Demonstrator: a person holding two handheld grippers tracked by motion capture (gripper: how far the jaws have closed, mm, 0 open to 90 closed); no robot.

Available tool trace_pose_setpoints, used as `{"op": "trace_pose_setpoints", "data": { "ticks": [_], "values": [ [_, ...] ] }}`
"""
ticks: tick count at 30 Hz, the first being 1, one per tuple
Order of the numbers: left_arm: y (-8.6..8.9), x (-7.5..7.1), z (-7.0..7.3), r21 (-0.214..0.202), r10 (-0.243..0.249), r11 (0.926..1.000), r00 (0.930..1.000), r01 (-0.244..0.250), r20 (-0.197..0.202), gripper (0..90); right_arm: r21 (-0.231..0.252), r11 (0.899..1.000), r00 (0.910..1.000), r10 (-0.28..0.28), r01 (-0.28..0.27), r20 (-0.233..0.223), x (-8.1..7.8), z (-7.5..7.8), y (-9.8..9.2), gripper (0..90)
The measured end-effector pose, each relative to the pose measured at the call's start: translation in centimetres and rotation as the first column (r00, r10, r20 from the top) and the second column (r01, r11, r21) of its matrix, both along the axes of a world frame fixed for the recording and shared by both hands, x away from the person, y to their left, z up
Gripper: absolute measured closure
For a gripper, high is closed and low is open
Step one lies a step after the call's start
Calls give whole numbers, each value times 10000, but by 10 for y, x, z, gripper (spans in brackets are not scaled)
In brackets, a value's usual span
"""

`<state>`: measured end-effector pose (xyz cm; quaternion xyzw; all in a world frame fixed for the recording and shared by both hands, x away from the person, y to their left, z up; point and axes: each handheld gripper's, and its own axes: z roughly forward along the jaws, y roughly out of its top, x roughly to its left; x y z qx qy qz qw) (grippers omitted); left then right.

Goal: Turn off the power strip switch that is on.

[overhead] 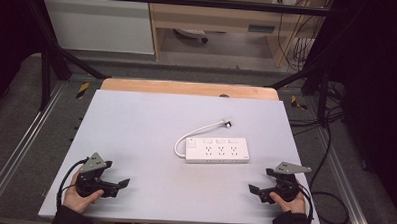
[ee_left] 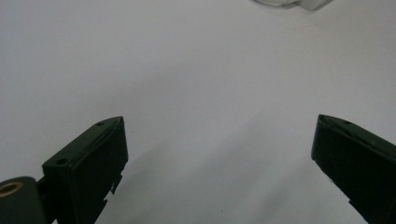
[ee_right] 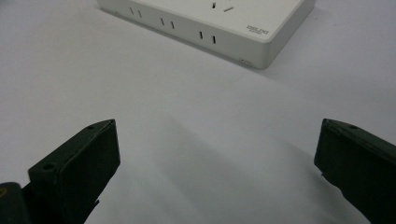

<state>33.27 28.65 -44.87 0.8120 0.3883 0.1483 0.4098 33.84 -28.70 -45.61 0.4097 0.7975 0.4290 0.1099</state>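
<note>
A small grey "DELIXI" brand mark stands on the white power strip (ee_right: 224,23).

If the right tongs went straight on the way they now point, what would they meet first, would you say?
Most likely the white power strip. In the right gripper view it lies straight ahead of the open right tongs, with bare table between. They might skim its near corner, since depth is hard to judge.

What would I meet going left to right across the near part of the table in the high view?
Left gripper → white power strip → right gripper, both grippers with jaws apart and holding nothing.
</note>
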Motion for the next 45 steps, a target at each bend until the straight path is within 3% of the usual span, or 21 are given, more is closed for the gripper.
{"op": "trace_pose_setpoints", "data": {
  "ticks": [45],
  "values": [
    [0, -1, 0, 64, 120, 9999, 9999, -120, 36, 43, -177, 9996, 9998, 215, -214, 29, 2, 4, 20, 10]
  ]
}}
